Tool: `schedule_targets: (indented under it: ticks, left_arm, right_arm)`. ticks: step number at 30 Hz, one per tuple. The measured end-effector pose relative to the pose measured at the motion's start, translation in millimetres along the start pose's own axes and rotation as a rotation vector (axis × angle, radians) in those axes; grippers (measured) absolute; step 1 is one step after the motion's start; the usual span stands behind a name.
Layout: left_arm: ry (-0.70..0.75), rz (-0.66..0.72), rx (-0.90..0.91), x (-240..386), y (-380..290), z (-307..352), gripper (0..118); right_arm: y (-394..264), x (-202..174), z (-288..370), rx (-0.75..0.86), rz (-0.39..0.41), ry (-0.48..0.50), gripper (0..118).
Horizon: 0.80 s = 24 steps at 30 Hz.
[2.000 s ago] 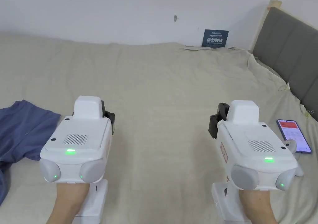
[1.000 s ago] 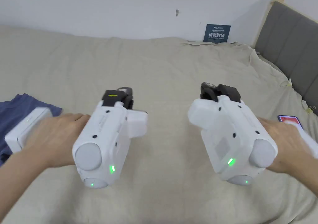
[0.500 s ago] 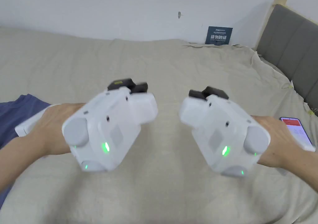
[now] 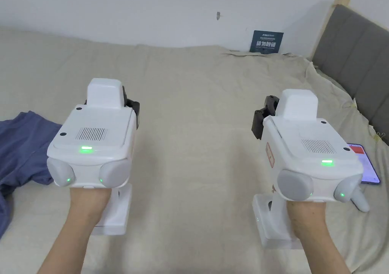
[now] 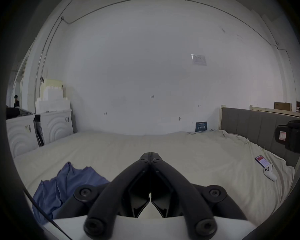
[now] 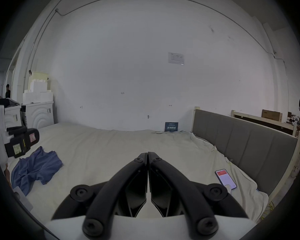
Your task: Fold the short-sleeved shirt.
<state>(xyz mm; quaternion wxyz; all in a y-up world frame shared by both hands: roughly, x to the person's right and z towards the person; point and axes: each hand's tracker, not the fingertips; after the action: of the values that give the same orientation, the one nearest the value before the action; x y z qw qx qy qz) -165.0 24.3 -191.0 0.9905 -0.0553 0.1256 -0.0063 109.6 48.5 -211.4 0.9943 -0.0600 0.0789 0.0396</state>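
The left gripper [image 5: 150, 156] and right gripper [image 6: 147, 155] hover level above the bed sheet [image 4: 197, 96], well apart, each with jaws clenched on nothing, while the blue shirt [image 4: 22, 149] lies crumpled on the sheet left of the left gripper, untouched

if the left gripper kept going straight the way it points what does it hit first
Probably nothing near: the left gripper, its fingers together, points level over bare sheet toward the far wall. The shirt lies off to its left, below that line. Depth is hard to judge.
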Motion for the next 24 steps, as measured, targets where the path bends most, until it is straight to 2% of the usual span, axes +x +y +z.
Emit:
schedule_targets:
  ticks: [24]
  left_arm:
    - [-0.027, -0.052, -0.021, 7, -8, 8, 0]
  right_arm:
    - [-16, 3, 8, -0.053, 0.001, 0.001, 1]
